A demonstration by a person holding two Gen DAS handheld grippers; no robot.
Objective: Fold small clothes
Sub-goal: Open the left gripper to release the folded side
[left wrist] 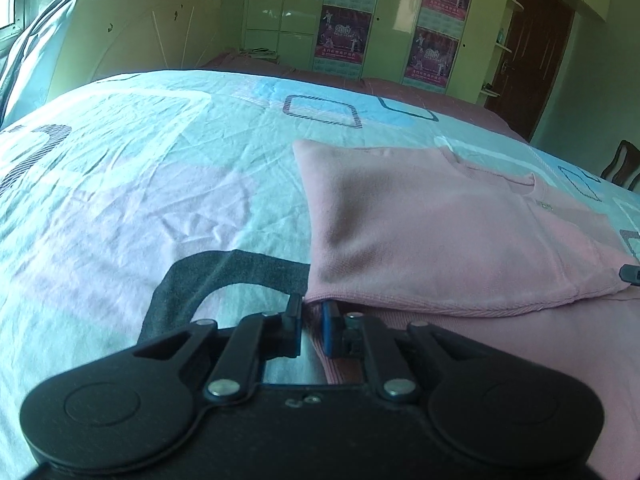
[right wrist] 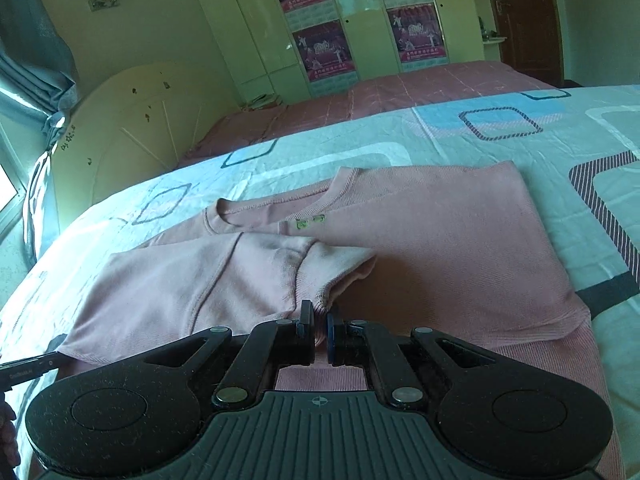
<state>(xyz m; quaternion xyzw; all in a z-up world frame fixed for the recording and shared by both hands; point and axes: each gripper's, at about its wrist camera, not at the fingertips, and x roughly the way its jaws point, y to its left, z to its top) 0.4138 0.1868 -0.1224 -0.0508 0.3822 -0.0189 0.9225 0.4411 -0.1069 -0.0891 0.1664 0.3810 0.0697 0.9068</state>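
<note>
A pink knit sweatshirt point(right wrist: 420, 232) lies on the pastel patterned bedsheet point(left wrist: 160, 168); the left gripper point(left wrist: 312, 312) pinches its hem corner, the right gripper point(right wrist: 319, 322) pinches its folded-in sleeve cuff

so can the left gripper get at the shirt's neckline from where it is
Probably not right away. The left gripper is shut on the pink shirt at its near edge, so it would have to let go first. Beyond that, only flat fabric lies before the neckline.
</note>
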